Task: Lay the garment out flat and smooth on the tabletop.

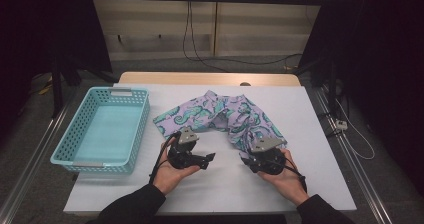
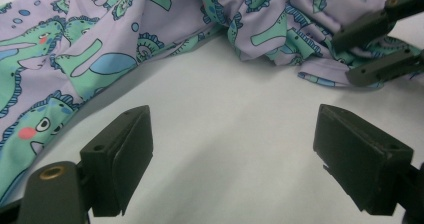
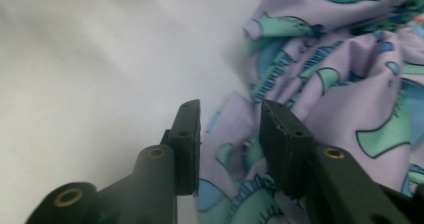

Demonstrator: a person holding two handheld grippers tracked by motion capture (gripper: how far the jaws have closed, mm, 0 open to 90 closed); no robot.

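Left gripper (image 2: 232,159): jaws wide apart over bare white table (image 1: 310,114), gripping nothing
Right gripper (image 3: 227,149): jaws narrowly parted; garment's edge between them, contact hard to judge
Hidden: garment's near corner, under right gripper in high view
Garment (image 1: 225,116): lilac, green dinosaur print; crumpled mid-table, beside turquoise basket (image 1: 142,119)

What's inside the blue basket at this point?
Nothing: the basket shows only its bare bottom. The dinosaur-print garment lies beside it on the white table.
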